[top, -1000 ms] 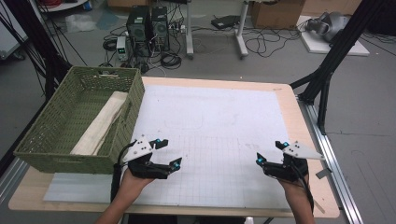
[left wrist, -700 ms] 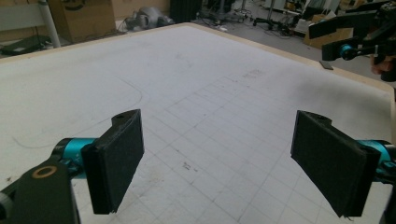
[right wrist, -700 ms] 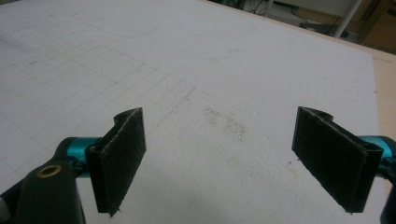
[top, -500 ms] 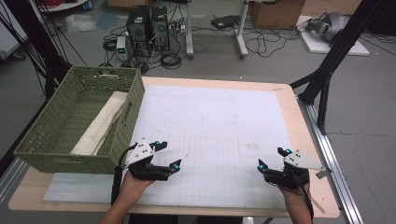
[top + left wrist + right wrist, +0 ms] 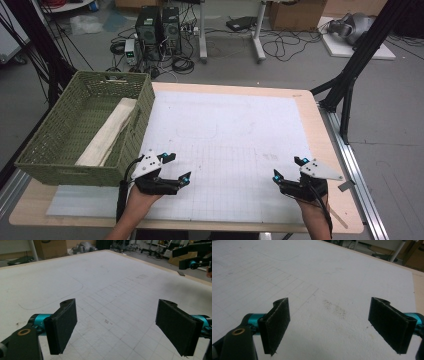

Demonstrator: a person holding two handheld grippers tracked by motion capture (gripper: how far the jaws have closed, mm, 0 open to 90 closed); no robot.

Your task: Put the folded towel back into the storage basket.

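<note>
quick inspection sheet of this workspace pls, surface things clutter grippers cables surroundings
surface: white gridded mat on a wooden table, faint marks
job's things: green woven basket at table's left, folded beige cloth inside
clutter: nothing seen on the mat
grippers: left gripper and right gripper both open, nothing between jaws, at the near edge
cables: black cable along left wrist; tangled floor cables
surroundings: computer towers, cardboard box

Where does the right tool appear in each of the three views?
High view: right tool, lower right, over the gridded mat.
Left gripper view: right tool, top right corner, far off.
Right gripper view: right tool, bottom, jaws wide apart.
Shared landmark: the mat's drawn curve.
</note>
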